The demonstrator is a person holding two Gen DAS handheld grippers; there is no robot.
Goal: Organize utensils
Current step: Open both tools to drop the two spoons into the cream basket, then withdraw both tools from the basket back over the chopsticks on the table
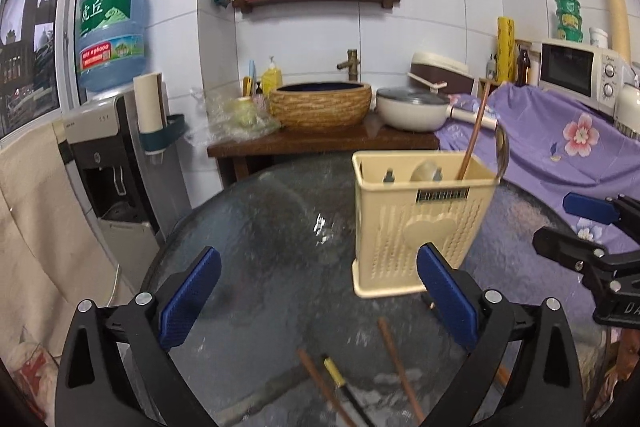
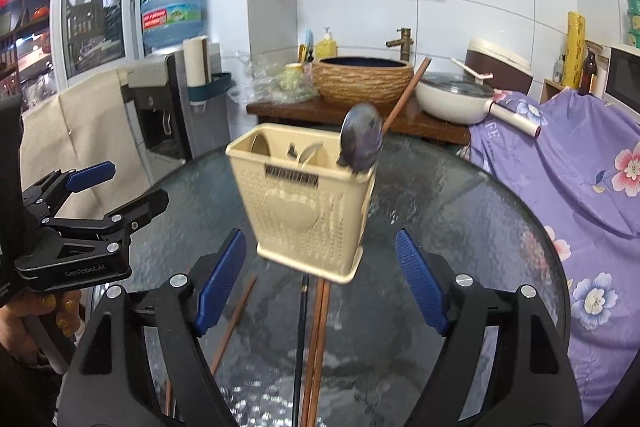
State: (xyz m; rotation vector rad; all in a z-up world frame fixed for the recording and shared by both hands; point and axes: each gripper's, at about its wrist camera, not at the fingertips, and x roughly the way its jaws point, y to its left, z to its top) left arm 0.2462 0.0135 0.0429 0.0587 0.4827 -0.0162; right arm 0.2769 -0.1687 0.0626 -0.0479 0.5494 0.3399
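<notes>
Bright indoor light, fisheye bending, motion blur.

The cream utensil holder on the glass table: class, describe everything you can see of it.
The utensil holder is a cream plastic box with perforated walls, a raised heart on the front and a barcode label near its rim. It stands upright on the glass table, holding a dark spoon and a brown chopstick in its right end. No gripper touches it.

Home kitchen — microwave [image 1: 576, 75], basin [image 1: 320, 105], water dispenser [image 1: 108, 151].

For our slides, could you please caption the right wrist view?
Open right gripper faces a cream utensil holder on a glass table, chopsticks lying below.
</notes>
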